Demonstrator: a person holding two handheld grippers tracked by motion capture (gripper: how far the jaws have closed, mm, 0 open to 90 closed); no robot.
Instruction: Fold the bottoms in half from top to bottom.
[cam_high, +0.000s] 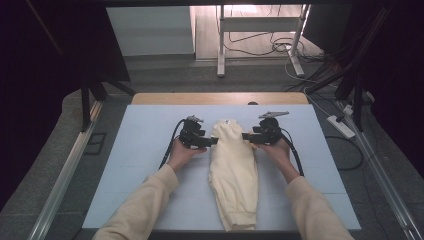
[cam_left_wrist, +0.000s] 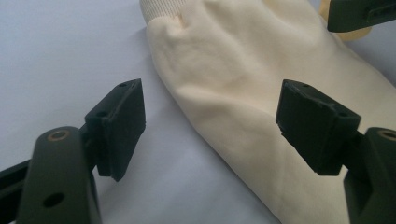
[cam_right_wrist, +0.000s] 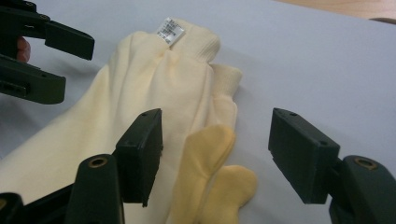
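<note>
I see the cream garment lying folded lengthwise in the middle of the pale blue mat, its ribbed collar with the white label at the far end. A yellower drawstring end pokes out at its right edge. My left gripper sits just beside the garment's left edge, jaws released, one over the mat and one over the cloth. My right gripper is at the opposite edge, jaws also spread wide, straddling the drawstring without pinching it.
</note>
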